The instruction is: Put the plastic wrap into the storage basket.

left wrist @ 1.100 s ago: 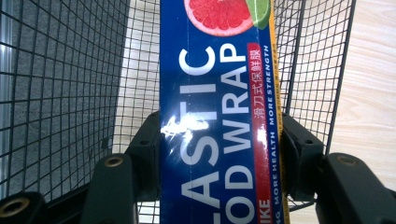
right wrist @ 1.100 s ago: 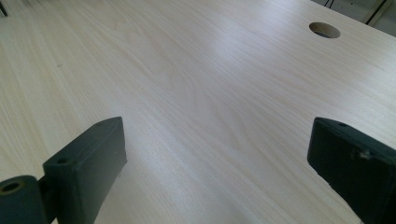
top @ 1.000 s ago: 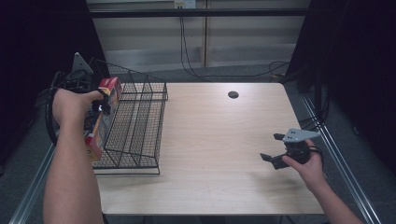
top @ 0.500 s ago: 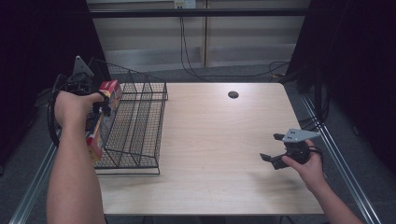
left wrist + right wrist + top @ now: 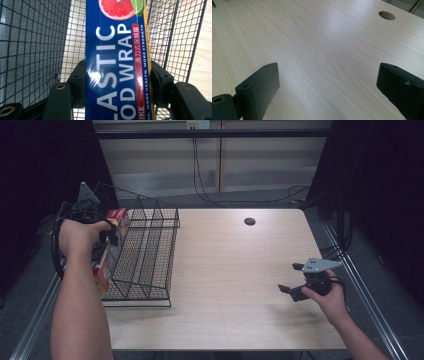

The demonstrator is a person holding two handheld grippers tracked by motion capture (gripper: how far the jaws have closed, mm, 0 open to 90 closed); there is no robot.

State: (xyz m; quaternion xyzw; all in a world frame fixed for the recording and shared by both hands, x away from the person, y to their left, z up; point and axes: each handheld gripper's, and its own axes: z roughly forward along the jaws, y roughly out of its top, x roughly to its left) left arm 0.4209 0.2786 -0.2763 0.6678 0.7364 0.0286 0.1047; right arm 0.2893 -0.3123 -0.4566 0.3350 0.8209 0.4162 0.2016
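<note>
At the far left, the left gripper [image 5: 117,82] is gripping a long blue box of plastic food wrap [image 5: 117,50], its jaws pressing on the box's two narrow sides. The box is running straight out ahead of the jaws, and in the high view it is hanging steeply tilted at the left edge of the wire basket [image 5: 145,255], its red end up by the hand. Black mesh is showing on both sides of the jaws and beyond them, with pale wood underneath. Whether the box's lower end is already inside the basket or just outside its left wall I cannot tell.

Across the bare table [image 5: 230,285], the right gripper [image 5: 292,280] is sitting low near the right edge, its jaws standing wide apart with only wood between them; a round hole [image 5: 387,15] is lying well ahead of them.

My guess is the box is going into the basket: it is picked up and brought there, while lowering and letting go are left.
</note>
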